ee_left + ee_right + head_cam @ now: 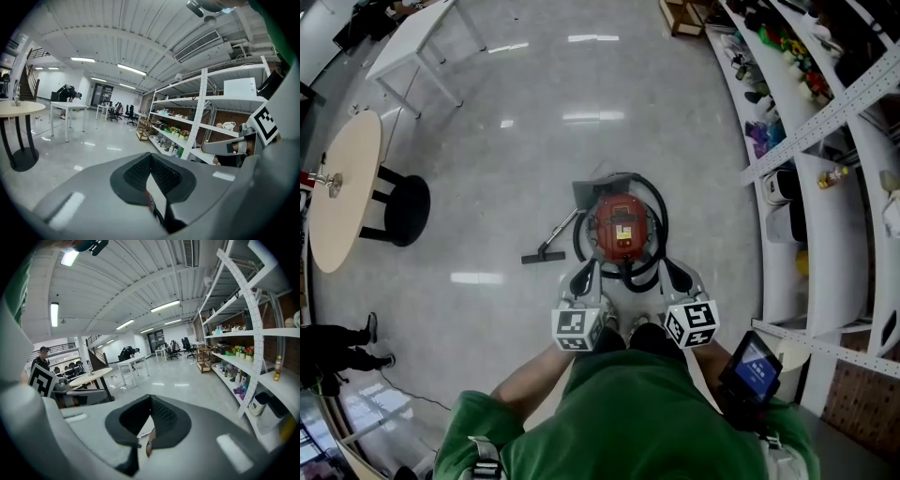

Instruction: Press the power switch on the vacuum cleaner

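Closest to the head camera was the person's green top [628,412], with the left gripper [584,277] and right gripper [678,275] held out just below it. Each gripper's own view showed its dark pads meeting at the tips with nothing between them, so both were closed and empty.

The vacuum cleaner [620,228], a round red canister, stood on the pale glossy floor [506,141] directly ahead of the two grippers and between their lines, near them but apart. A yellow label sat on its top. The power switch itself could not be picked out at this size.

A black hose [662,214] looped round the canister, and the wand with its floor nozzle [546,251] lay off to the left. Shelving [825,122] ran down the right side, and a round table [347,187] and a dark stool [403,211] stood well apart at the left.

The likely risks were these. A closed tip coming down off-centre could land on the label or the casing rather than the switch. A sideways push could shove the canister across the smooth floor. A low approach from the right could snag the hose loop.
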Demonstrator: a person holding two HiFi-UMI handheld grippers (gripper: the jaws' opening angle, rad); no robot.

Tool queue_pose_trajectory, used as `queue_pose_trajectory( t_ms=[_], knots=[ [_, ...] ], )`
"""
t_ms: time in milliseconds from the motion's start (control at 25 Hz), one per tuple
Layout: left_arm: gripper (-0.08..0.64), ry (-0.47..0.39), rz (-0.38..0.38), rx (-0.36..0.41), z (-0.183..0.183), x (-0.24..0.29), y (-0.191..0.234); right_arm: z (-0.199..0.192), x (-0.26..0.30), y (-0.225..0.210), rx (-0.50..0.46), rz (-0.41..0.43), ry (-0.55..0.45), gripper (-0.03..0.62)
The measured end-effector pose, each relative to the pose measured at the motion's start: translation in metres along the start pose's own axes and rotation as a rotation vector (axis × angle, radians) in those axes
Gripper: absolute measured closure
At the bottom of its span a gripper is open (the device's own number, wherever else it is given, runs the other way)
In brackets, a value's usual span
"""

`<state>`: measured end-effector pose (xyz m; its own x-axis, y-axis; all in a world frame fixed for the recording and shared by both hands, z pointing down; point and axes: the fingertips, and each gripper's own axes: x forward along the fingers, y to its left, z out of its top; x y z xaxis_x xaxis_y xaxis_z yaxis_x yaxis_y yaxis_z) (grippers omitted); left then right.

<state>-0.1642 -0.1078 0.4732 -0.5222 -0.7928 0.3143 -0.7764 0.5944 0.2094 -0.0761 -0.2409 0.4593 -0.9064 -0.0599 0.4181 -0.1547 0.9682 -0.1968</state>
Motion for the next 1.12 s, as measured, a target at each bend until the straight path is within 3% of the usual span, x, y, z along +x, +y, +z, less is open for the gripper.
queue_pose_trajectory(
  t_ms=[320, 760, 1120],
  knots=[
    [0.552, 0.044, 0.000, 0.000, -0.010, 0.022, 0.013, -0.005, 0.026, -0.006, 0.005, -0.004, 0.033, 0.592],
    [0.552, 0.123, 0.057, -0.011, -0.036, 0.070, -0.002, -0.018, 0.063, -0.048, 0.015, 0.070, 0.091, 0.592],
    [0.552, 0.226, 0.116, -0.030, -0.083, 0.110, 0.000, -0.055, 0.096, -0.079, 0.030, 0.121, 0.183, 0.592]
  ],
)
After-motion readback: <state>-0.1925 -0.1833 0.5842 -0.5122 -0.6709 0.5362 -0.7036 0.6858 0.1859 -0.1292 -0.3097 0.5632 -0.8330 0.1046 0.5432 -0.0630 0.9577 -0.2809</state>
